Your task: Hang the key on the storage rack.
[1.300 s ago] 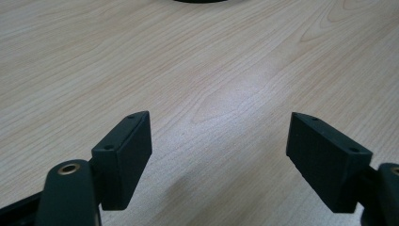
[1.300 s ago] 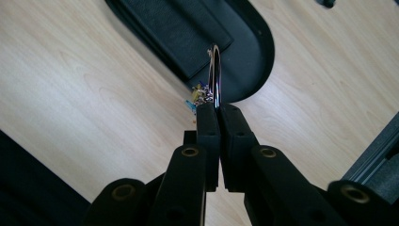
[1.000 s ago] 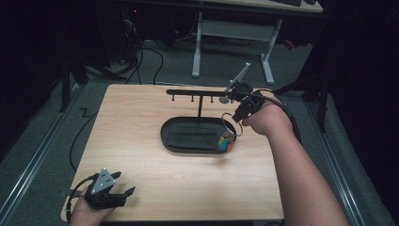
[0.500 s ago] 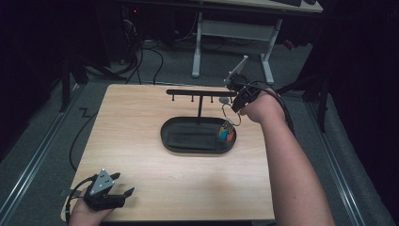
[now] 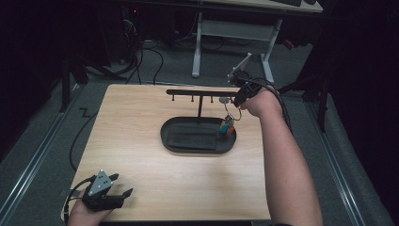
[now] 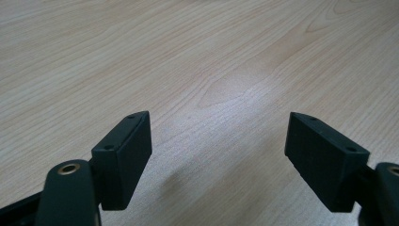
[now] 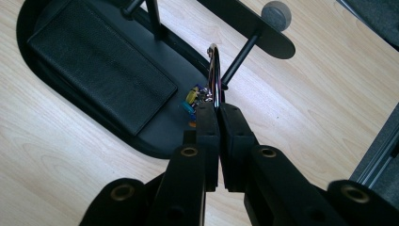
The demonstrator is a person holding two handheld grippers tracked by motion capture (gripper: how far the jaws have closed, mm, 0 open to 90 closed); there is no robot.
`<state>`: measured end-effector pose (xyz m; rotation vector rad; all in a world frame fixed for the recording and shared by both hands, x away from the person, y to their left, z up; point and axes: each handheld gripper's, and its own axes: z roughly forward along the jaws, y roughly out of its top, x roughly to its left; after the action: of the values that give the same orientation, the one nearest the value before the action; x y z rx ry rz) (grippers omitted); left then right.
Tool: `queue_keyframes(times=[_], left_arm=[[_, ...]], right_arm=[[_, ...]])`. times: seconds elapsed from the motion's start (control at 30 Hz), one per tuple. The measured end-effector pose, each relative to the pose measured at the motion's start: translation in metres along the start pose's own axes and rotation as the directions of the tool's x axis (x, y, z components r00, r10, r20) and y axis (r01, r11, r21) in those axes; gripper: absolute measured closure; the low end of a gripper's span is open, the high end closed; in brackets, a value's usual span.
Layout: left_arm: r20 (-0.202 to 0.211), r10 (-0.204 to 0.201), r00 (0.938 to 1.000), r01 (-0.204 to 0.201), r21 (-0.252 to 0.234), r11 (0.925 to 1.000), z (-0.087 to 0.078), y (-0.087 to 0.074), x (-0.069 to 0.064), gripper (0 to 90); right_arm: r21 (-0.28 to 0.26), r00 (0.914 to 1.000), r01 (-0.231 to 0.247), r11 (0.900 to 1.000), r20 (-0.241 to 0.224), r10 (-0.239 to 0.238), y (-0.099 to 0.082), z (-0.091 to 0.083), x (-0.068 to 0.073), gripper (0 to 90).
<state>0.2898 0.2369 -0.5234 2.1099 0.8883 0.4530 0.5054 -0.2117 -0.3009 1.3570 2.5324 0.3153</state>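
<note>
My right gripper (image 7: 214,117) is clamped on the key ring (image 7: 214,75), which rises just above its tips at frame centre, colourful charms (image 7: 194,101) dangling left over the black tray (image 7: 155,136)

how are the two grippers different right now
The left gripper has its jaws wide open with nothing between them; the right gripper is shut on a metal ring. The left sits low at the table's near edge; the right is held by the black rack.
</note>
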Motion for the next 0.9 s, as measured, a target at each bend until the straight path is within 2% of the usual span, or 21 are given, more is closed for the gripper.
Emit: queue_keyframes(times=[0.13,0.33,0.43,0.53,0.63,0.67,0.9], left_arm=[[0.002,-0.001,1.0,0.001,0.0,1.0,0.001,0.0,-0.001,24.0],[0.003,-0.001,1.0,0.001,0.003,1.0,0.001,-0.001,0.001,23.9],[0.0,0.003,1.0,-0.003,0.004,1.0,0.0,0.0,0.0,24.0],[0.002,-0.002,1.0,0.002,0.006,1.0,-0.001,0.0,0.0,23.9],[0.001,-0.001,1.0,0.001,0.005,1.0,0.001,-0.001,0.0,23.9],[0.002,0.0,1.0,0.0,0.007,1.0,0.001,-0.001,0.001,23.9],[0.004,0.008,1.0,-0.008,0.003,1.0,0.001,0.0,-0.001,23.9]], right_arm=[[-0.018,0.9997,-0.017,0.9997,-0.017,0.016,0.002,0.003,-0.004,87.9],[0.002,0.9996,-0.029,0.9996,-0.002,0.029,0.003,0.009,-0.009,87.7],[-0.002,0.9998,-0.02,0.9998,-0.004,0.02,0.004,0.011,-0.012,87.6],[-0.012,0.9996,-0.029,0.9995,0.003,0.029,0.005,0.012,-0.015,87.2],[-0.047,0.999,-0.04,0.9981,0.019,0.041,0.005,0.01,-0.016,82.2],[-0.051,0.9984,-0.052,0.9973,0.019,0.053,0.006,0.009,-0.016,81.6],[-0.067,0.9985,-0.044,0.9968,0.029,0.046,0.002,0.004,-0.012,76.4]])
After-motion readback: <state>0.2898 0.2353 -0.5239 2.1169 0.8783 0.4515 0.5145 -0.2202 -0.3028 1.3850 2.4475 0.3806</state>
